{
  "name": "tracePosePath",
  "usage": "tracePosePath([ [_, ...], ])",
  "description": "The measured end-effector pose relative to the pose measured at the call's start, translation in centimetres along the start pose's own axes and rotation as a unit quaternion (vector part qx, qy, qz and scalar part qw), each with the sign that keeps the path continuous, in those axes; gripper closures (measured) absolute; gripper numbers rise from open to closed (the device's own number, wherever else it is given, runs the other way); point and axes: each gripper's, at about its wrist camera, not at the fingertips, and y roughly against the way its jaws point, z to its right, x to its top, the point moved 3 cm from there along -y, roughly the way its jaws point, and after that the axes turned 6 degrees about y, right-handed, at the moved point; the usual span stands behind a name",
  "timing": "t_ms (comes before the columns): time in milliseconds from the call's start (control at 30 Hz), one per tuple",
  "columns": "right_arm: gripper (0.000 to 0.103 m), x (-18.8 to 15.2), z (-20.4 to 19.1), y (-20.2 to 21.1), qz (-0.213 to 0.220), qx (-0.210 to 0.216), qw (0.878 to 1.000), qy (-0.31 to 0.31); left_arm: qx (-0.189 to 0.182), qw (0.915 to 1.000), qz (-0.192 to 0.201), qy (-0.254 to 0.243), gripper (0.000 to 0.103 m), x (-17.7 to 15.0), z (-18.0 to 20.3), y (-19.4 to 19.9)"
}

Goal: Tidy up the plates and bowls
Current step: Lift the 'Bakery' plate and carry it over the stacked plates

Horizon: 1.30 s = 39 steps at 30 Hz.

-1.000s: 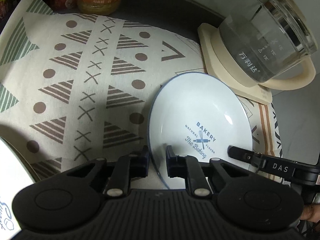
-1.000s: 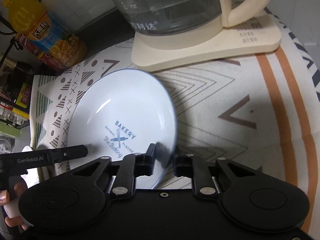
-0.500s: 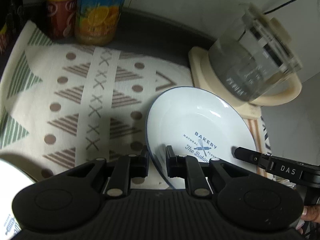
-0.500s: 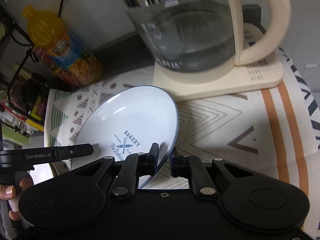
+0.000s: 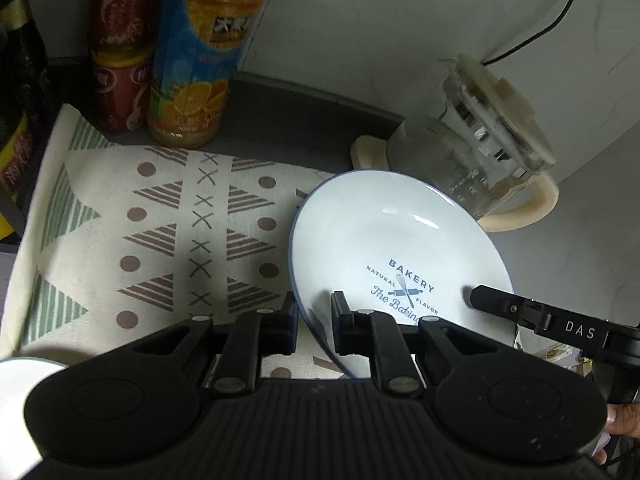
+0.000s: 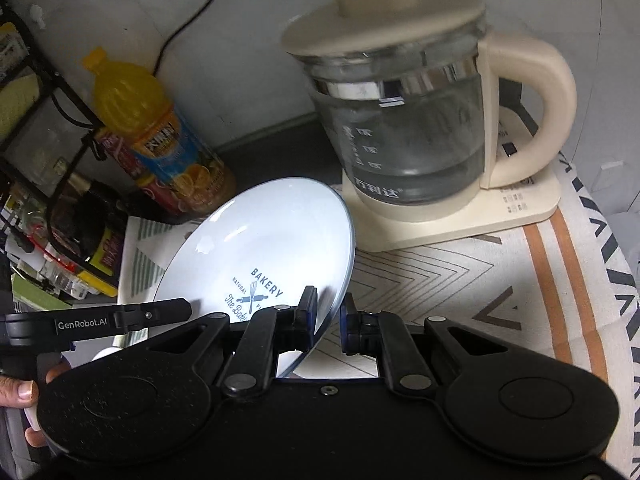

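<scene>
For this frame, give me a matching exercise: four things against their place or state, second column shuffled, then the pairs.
1. plate
2. kettle
3. juice bottle
4. patterned cloth

A. stands on a cream base
B. lies flat on the counter
C. gripped at its rim from both sides
D. stands by the back wall, beside a red can

Pairs: 1-C, 2-A, 3-D, 4-B

Both grippers are matte black plastic. The left gripper (image 5: pixel 314 318) has a ribbed body, two round housings, jointed finger links with silver pins, and "GenRobot.AI" on its side bar. The right gripper (image 6: pixel 328 318) is smooth-bodied with one central screw and reads "DAS".
</scene>
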Motion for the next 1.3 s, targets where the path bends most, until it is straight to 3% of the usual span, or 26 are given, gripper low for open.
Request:
tracePosePath([
  [567, 0.091, -2.2, -6.7, 1.5, 0.021, -0.009, 1.0, 0.01, -0.012, 0.9993, 0.037, -0.002, 0.088, -1.2, -4.6, 6.0],
  [1300, 0.091, -7.7, -15.3, 1.1, 0.015, -0.01, 1.0, 0.013, -0.002, 0.9996, 0.028, 0.003, 0.088, -4.7, -12.5, 11.4],
])
